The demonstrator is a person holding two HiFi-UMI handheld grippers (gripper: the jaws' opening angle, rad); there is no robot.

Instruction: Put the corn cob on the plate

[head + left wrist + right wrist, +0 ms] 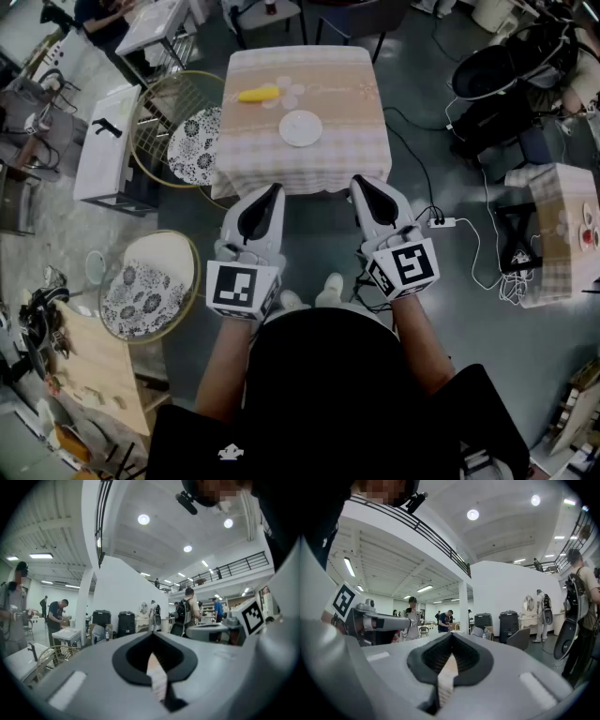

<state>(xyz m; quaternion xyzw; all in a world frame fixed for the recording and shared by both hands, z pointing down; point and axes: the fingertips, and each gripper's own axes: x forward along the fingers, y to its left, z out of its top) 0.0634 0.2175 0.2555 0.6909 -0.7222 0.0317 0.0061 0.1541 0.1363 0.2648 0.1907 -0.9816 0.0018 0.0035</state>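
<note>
In the head view a yellow corn cob (258, 94) lies on the far left part of a small table with a checked cloth (300, 155). A white plate (301, 127) sits near the table's middle, to the right of and nearer than the cob. Both grippers are held level short of the table's near edge. My left gripper (274, 190) is shut with nothing in it, and my right gripper (358, 183) is shut and empty too. In the left gripper view (152, 637) and the right gripper view (451, 637) the jaws meet tip to tip, and neither view shows the table.
Two round wire-frame chairs with patterned cushions stand left of the table, one near (148, 286), one farther back (192, 141). A white box (108, 150) sits at far left. A power strip and cables (441, 223) lie on the floor at right. People stand in the hall beyond.
</note>
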